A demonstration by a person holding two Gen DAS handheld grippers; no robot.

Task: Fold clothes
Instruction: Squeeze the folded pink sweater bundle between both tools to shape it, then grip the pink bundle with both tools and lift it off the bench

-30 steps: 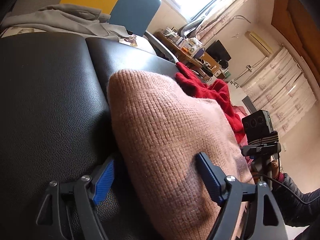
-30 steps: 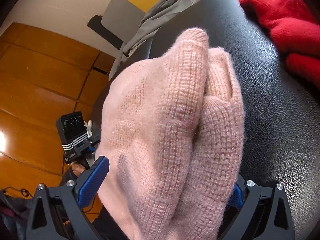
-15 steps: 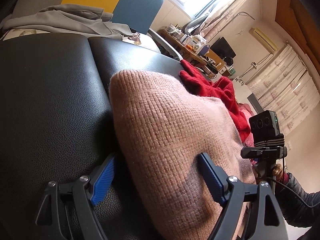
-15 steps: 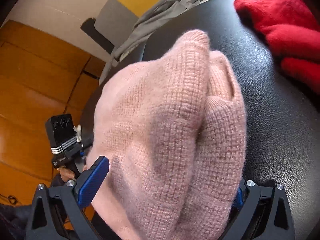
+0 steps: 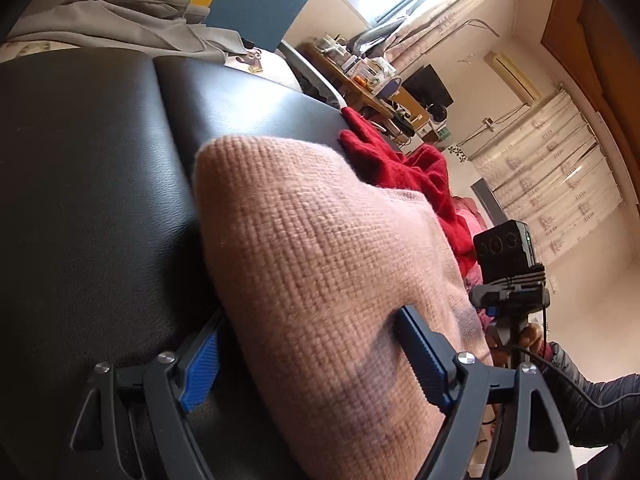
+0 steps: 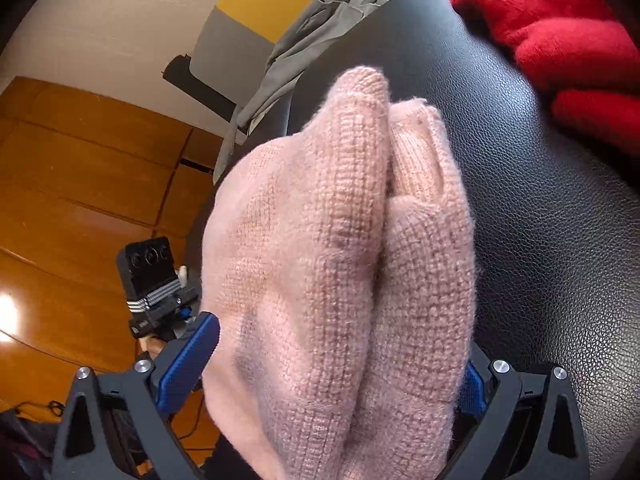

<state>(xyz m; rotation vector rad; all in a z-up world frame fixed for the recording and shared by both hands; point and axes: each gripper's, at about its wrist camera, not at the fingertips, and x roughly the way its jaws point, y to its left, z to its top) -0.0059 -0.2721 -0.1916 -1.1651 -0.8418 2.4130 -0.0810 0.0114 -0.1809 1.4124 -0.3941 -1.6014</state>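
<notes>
A pink knit sweater (image 5: pixel 320 240) lies folded into a thick bundle on a black leather surface (image 5: pixel 88 180). My left gripper (image 5: pixel 312 360) is shut on one end of it, one blue pad under the knit and the other pressing a dent into the top. In the right wrist view the same pink sweater (image 6: pixel 340 220) bulges up in two rolls between the fingers of my right gripper (image 6: pixel 328 372), which is shut on it. The right-hand pad is mostly hidden by the wool.
A red garment (image 5: pixel 400 164) lies crumpled on the leather just beyond the bundle, also seen as the red garment (image 6: pixel 560 32). A grey garment (image 5: pixel 120 24) drapes over the far edge. A cluttered desk (image 5: pixel 360 76) stands behind. Wooden floor (image 6: pixel 80 180) lies beside the leather surface.
Both grippers keep their hold on the pink sweater. The bundle and both cameras have shifted only slightly over the leather.
</notes>
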